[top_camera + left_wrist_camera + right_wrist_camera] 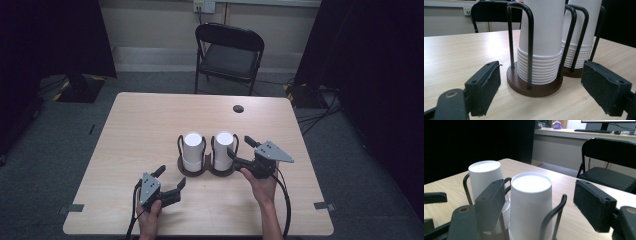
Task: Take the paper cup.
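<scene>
Two cup stacks [193, 150] are seen untouched in their holder [206, 170]: one is framed between the wide right claw's [240, 150] jaws, nothing gripped yet.

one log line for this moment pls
left gripper: open, short of left cup stack | right gripper: open, jaws either side of right cup stack, not closed | both stacks upside down in holder
</scene>
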Motion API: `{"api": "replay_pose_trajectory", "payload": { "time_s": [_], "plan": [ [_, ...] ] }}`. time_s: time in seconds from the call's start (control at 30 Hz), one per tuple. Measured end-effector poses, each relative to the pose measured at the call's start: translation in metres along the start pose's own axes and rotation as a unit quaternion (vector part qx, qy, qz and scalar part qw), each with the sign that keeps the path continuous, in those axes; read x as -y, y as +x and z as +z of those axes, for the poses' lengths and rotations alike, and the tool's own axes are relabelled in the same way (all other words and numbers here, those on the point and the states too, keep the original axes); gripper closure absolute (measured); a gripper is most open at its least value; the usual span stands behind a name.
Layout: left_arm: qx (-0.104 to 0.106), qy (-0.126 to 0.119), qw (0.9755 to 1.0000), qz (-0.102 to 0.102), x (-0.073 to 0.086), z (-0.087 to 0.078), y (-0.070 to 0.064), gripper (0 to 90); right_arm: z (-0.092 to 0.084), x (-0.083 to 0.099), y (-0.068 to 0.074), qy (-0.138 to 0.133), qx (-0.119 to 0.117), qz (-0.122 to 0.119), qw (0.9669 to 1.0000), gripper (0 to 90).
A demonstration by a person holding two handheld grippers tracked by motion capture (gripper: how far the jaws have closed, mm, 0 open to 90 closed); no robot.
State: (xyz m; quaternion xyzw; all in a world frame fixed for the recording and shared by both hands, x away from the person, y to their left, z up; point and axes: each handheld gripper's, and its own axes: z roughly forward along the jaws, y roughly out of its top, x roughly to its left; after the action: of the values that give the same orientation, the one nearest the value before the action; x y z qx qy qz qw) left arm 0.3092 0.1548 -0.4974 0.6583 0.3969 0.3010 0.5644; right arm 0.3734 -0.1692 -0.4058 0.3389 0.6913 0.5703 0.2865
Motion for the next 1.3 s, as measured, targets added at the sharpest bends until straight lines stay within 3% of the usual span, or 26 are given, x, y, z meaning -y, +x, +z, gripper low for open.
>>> {"api": "replay_pose_trajectory", "payload": {
  "time_s": [0.13, 0.43, 0.83, 1.3],
  "plan": [
    [-0.005, 0.0, 0.9999, 0.012, 0.0, 0.0, -0.002, 15.9, 0.005, -0.006, 0.0, -0.003, -0.002, -0.004, 1.0, 24.6],
    [-0.005, -0.003, 0.9999, 0.014, 0.0, -0.001, -0.002, 15.9, 0.025, -0.017, 0.003, 0.002, -0.014, -0.018, 0.9997, 25.2],
    [-0.01, -0.007, 0.9999, 0.01, 0.001, -0.001, -0.003, 15.9, 0.054, -0.011, 0.004, 0.026, -0.025, -0.015, 0.9992, 26.3],
    [-0.006, -0.007, 0.9999, 0.012, 0.001, -0.001, -0.002, 15.9, 0.067, -0.001, 0.002, 0.044, -0.018, -0.011, 0.9988, 30.4]
  ]
}}
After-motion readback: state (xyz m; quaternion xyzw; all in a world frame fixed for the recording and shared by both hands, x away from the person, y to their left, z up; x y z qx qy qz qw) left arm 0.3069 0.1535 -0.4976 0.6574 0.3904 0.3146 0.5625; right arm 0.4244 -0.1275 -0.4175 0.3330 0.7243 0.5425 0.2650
